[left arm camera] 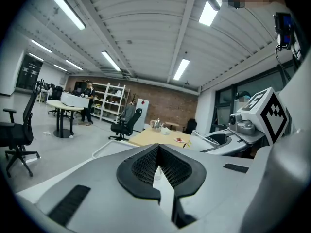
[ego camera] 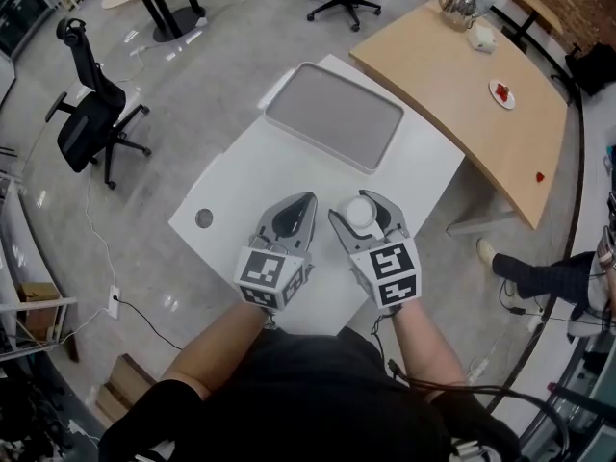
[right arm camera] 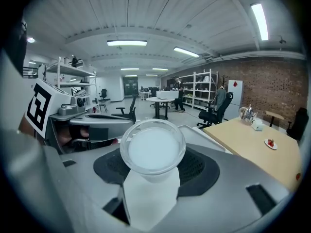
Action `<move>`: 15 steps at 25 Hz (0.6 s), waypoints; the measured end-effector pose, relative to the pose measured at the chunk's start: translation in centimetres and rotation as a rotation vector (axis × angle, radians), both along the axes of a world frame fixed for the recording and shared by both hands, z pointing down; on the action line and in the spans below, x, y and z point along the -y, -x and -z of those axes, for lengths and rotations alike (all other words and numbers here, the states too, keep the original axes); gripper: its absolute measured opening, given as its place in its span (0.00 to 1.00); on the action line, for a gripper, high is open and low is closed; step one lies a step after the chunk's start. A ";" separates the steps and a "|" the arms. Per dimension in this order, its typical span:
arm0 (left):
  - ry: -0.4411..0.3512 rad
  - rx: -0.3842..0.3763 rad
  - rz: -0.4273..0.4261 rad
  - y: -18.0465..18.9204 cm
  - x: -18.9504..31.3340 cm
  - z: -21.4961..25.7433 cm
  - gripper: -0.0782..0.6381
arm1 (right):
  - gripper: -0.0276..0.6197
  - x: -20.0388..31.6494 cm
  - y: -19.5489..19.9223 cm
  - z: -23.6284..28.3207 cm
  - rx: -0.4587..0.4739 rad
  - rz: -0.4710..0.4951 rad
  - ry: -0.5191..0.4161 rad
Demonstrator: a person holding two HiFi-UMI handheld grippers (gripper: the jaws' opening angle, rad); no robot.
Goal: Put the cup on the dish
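Note:
A small clear cup (ego camera: pixel 359 210) with a white inside sits between the jaws of my right gripper (ego camera: pixel 364 217), which is shut on it just above the near part of the white table (ego camera: pixel 250 176). In the right gripper view the cup (right arm camera: pixel 153 149) faces the camera mouth-first and fills the gap of the gripper (right arm camera: pixel 153 165). My left gripper (ego camera: pixel 305 204) hovers beside it on the left, jaws together and holding nothing; its tips (left arm camera: pixel 158 148) meet in the left gripper view. A grey dish-like tray (ego camera: pixel 332 115) with a white rim lies at the far end of the white table.
A curved wooden table (ego camera: pixel 462 85) to the right carries a teapot (ego camera: pixel 458 6), a white mug (ego camera: pixel 481 37) and a small plate (ego camera: pixel 501 93). A black office chair (ego camera: pixel 91 109) stands at left. A person's leg (ego camera: pixel 539 273) is at right. A round hole (ego camera: pixel 204 218) marks the white table's left corner.

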State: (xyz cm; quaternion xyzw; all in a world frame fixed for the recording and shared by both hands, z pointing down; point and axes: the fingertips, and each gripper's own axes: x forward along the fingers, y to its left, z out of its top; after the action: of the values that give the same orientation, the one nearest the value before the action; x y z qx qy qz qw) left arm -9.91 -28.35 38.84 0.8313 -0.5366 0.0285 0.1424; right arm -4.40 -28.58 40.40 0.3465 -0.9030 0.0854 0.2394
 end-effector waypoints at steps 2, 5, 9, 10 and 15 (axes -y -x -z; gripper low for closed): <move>0.000 0.003 0.005 0.2 2.0 -0.3 0.11 | 0.44 2.0 -0.2 -0.5 0.000 -0.009 0.001; 0.016 -0.014 0.001 0.2 4.8 -0.9 0.11 | 0.44 4.8 -0.3 -1.2 0.003 -0.026 -0.002; 0.027 -0.012 0.011 0.0 8.2 -2.3 0.11 | 0.44 8.4 -0.6 -2.4 -0.001 -0.039 -0.005; 0.030 -0.009 0.015 0.0 9.0 -2.7 0.11 | 0.44 9.3 -0.7 -2.8 -0.004 -0.042 -0.004; 0.029 0.013 0.019 -0.1 13.3 -4.8 0.11 | 0.44 13.8 -1.1 -5.8 -0.027 -0.062 0.007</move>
State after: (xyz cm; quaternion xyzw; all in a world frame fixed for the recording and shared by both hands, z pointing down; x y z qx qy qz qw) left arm -9.80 -41.69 43.66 0.8237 -0.5450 0.0401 0.1513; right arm -3.27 -42.36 46.16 0.3745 -0.8882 0.0910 0.2502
